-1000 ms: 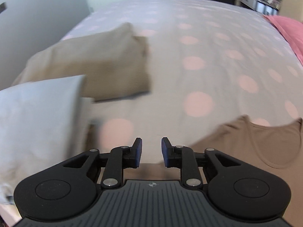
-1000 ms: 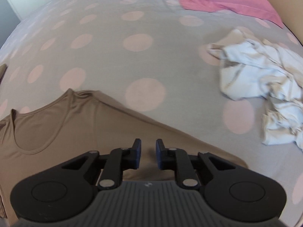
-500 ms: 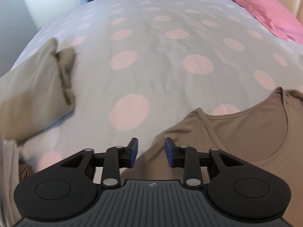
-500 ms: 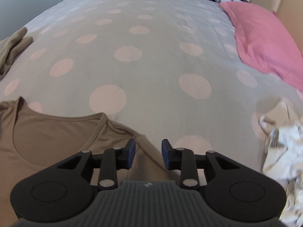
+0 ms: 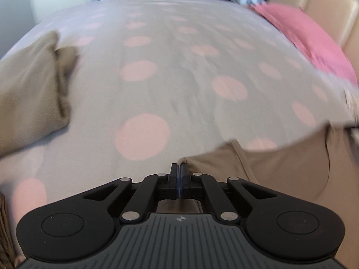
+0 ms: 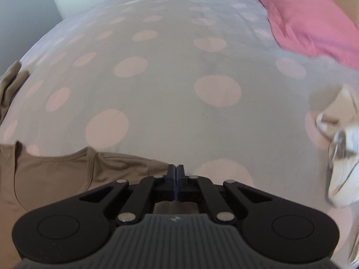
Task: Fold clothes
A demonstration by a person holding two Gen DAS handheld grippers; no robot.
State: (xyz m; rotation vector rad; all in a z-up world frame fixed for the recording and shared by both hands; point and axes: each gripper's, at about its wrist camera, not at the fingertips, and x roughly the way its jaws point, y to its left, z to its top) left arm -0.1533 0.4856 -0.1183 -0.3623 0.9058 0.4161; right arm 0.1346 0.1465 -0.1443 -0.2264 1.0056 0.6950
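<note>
Both grippers clamp the tan top's shoulders on the spotted bed

Now the left gripper point(image 5: 180, 168) has just snapped its jaws together, and a fold of the tan top point(image 5: 280, 168) shows right at their tips, at the shoulder edge, so it is pinched there. Over on the other side the right gripper point(image 6: 176, 170) has just closed as well, jaws tight together on the opposite shoulder edge of the same tan top point(image 6: 56, 174), cloth bunched up against their left side. The top lies at the near edge of the bed point(image 5: 179, 71), neckline facing up, spread between the two grippers.

No containers to speak of here. Around the action: a grey cover with pink dots runs across the whole bed. A folded beige garment point(image 5: 29, 85) sits off to the left, well apart from the top. A pink pillow point(image 6: 314, 22) lies at the far right, beside a cream padded headboard point(image 5: 332, 15). A crumpled white garment point(image 6: 341, 152) is heaped at the right, apart from the right gripper. Nothing lies between the grippers and the open stretch of bed ahead.

Far-off shelves are too blurred to read; no legible writing anywhere
</note>
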